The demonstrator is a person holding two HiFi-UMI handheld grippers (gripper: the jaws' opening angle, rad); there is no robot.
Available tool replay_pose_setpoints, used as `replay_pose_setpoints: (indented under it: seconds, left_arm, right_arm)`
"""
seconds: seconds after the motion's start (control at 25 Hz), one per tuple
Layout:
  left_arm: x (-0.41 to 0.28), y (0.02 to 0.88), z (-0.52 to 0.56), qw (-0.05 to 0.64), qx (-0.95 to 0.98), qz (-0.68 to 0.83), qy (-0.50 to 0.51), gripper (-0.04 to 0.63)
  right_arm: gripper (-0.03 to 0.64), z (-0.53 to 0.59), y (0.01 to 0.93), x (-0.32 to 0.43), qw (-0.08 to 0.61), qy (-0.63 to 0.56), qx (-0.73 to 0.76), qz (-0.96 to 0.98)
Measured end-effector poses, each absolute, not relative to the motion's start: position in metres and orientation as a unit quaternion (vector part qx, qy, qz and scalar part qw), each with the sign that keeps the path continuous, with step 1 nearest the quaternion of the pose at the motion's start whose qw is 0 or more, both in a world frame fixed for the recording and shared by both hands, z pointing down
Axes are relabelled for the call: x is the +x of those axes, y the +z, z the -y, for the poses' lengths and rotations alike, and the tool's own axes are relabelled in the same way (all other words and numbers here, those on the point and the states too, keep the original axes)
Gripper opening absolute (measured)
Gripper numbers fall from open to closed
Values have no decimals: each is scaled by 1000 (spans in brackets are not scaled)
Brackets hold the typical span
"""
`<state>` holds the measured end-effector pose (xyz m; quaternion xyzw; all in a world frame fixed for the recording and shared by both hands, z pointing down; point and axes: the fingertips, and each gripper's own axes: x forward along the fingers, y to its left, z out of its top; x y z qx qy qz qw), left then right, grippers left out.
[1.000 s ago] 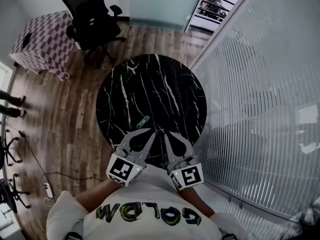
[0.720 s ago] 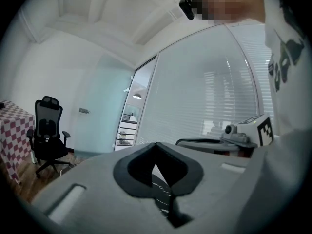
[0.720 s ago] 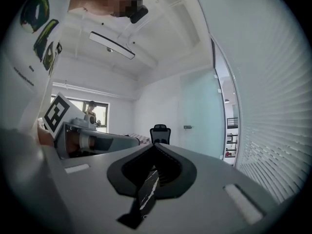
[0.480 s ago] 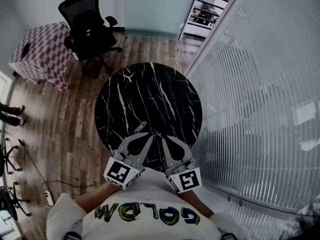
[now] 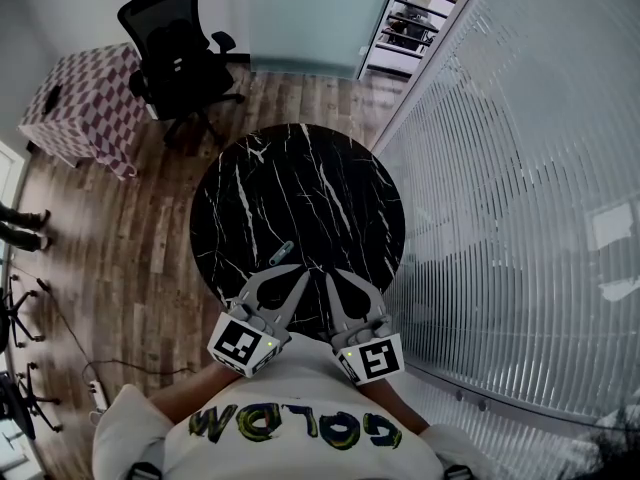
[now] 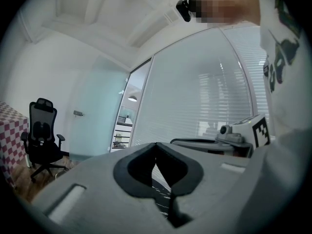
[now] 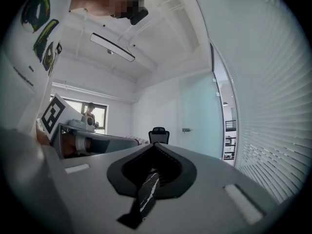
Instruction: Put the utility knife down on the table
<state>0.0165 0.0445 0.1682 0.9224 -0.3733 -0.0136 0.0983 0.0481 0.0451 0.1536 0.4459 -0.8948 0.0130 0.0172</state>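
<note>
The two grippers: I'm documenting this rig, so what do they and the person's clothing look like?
Both the left gripper and the right gripper are light grey plastic, with curved, tapering fingers lined with black pads. Each carries a white cube printed with black square markers, and a small green light beside it. The person wears a white shirt with yellow-green lettering.

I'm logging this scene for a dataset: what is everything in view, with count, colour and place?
table: one, black marble, centre.
utility knife: one, grey, lying on the table near its front edge.
office chair: one, black, upper left.
checked cloth: one, reddish and white, far left.
power strip: one, white, lower left.
blinds: one wall, white, right.
left tool: one, grey, shut, empty, at the table's front edge.
right tool: one, grey, shut, empty, beside the left tool.
</note>
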Motion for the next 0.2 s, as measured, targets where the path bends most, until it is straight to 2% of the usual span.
replay_pose_setpoints:
  seconds: [0.2]
  left_arm:
    - [19,171,-43,103,920,377,-9,5]
  right_arm:
    - [2,-45,154,50,18,11,444,896]
